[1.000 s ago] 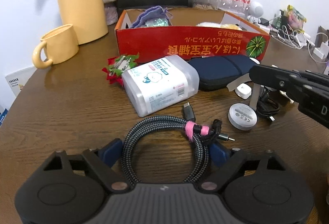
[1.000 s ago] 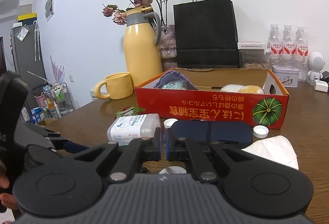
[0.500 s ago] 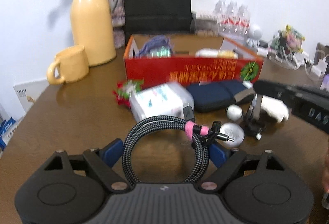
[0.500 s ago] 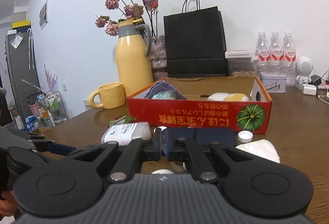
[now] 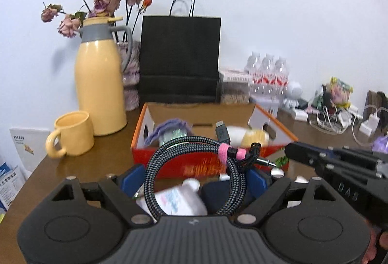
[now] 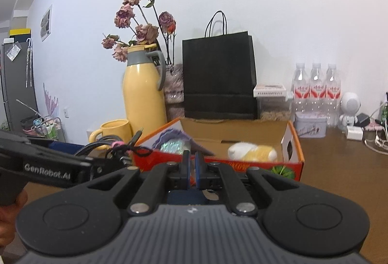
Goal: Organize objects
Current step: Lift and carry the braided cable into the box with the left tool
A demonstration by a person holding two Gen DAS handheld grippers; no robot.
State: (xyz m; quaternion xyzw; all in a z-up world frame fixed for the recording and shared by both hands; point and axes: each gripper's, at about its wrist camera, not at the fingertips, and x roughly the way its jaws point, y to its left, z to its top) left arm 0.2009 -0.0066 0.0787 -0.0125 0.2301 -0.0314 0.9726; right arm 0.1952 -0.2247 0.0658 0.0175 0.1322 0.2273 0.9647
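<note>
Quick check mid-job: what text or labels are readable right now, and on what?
"GenRobot.AI": side of the left gripper, seen from the right wrist.
"DAS": side of the right gripper, seen from the left wrist; the rest is cut off.
Red box front print: blurred.
Water bottles labels: too small to read.
</note>
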